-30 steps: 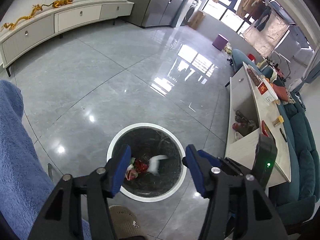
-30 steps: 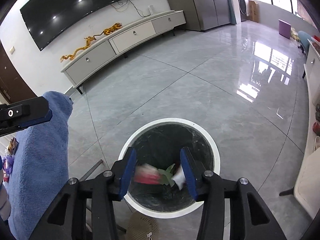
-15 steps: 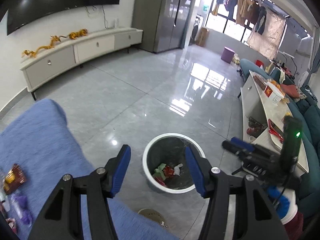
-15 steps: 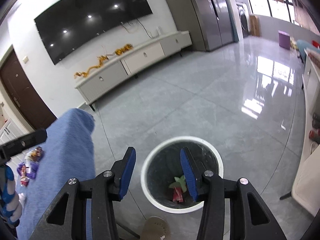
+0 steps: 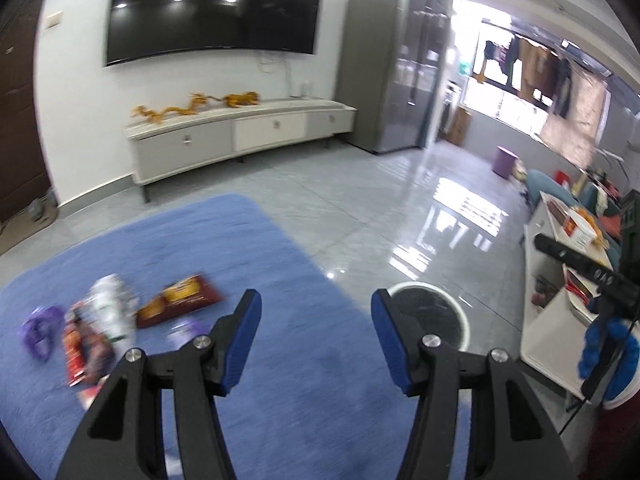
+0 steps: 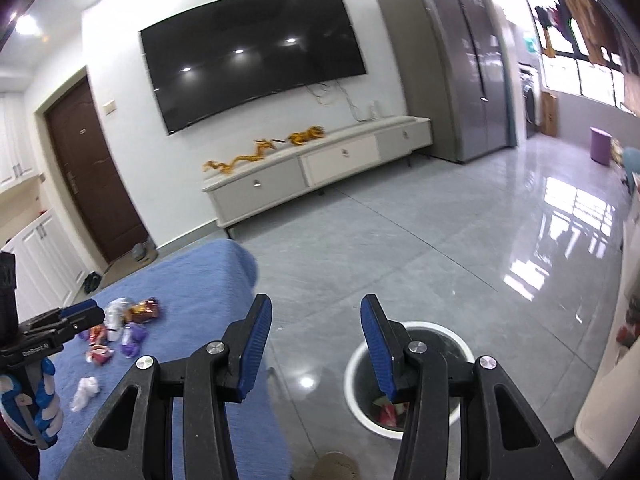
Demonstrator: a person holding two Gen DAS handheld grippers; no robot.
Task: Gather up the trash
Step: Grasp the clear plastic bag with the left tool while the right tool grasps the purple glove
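My left gripper (image 5: 315, 312) is open and empty above a blue cloth-covered surface (image 5: 280, 380). To its left lie several wrappers: an orange-red snack packet (image 5: 180, 300), a white wrapper (image 5: 110, 308), a purple one (image 5: 38, 332) and a red one (image 5: 78, 350). The white-rimmed trash bin (image 5: 460, 316) stands on the floor to its right. My right gripper (image 6: 316, 316) is also open and empty, above the bin (image 6: 352, 364), which holds red and green trash (image 6: 388, 412). In the right wrist view the wrappers (image 6: 132, 320) and a white crumpled tissue (image 6: 84, 392) lie at the left.
Glossy grey floor tiles (image 6: 440, 248) stretch to a long white TV cabinet (image 6: 320, 168) under a wall television. A white table (image 5: 560, 320) with clutter stands right of the bin. A tan slipper (image 6: 336, 468) sits just in front of the bin.
Both grippers rose from directly over the bin and swung left toward the blue surface. The trash that was dropping between the jaws now lies in the bin. Jaw widths look unchanged.
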